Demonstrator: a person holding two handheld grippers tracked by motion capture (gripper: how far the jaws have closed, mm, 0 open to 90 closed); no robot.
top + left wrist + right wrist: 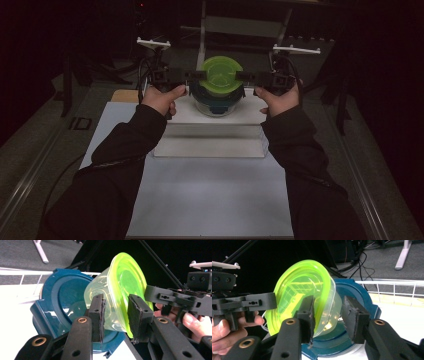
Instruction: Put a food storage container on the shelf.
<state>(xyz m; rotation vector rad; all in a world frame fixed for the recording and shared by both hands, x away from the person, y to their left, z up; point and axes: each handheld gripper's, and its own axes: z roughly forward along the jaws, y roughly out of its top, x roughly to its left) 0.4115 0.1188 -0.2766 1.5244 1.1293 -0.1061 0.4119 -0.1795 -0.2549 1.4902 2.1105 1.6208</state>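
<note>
Both tools stand with jaws apart around the green container: the left tool straddles its near rim, the right tool the opposite side, pads not pressing. That green container sits with its green lid on, on the blue lid of a bowl standing on a white platform on the desk. With neither side gripped, it could slide off the blue lid, I judge, if bumped.
</note>
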